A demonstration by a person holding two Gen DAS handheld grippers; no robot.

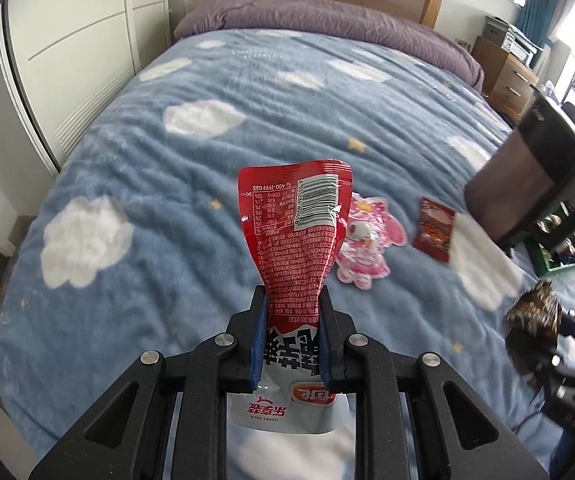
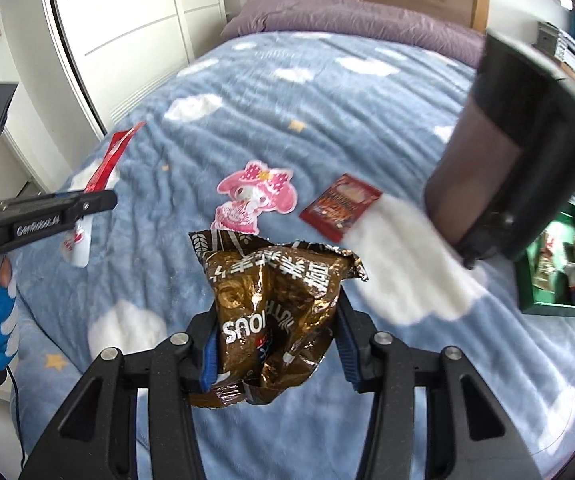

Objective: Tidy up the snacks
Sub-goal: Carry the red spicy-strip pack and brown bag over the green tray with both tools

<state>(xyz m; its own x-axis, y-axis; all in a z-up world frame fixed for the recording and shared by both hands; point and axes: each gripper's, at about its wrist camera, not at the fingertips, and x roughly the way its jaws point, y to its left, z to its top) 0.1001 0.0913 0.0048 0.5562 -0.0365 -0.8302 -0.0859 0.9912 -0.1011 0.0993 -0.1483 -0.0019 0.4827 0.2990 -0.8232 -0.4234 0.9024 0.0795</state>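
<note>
a: two packets held, one per side. left hand-held gripper (image 1: 292, 334) pinching a red and white snack pouch (image 1: 297, 240) at its waist, barcode end pointing away, above the bed.
b: right side?
a: right hand-held gripper (image 2: 275, 344) has a crumpled brown foil snack bag (image 2: 275, 312) between its blue pads (image 2: 207, 360). left pad touches the bag; on the right i can't tell whether the pad touches it. also off the blanket.
b: what's on the bed?
a: blue cloud-print blanket (image 1: 167, 184). pink cartoon-character packet (image 2: 253, 200) lying flat, small dark red sachet (image 2: 339, 206) just beside it on the right, apart.
b: container?
a: green tray (image 2: 527, 276) at the right edge of the bed with some items inside, too small to identify. blurred dark cylindrical object (image 2: 507, 160) above it, can't tell what.
</note>
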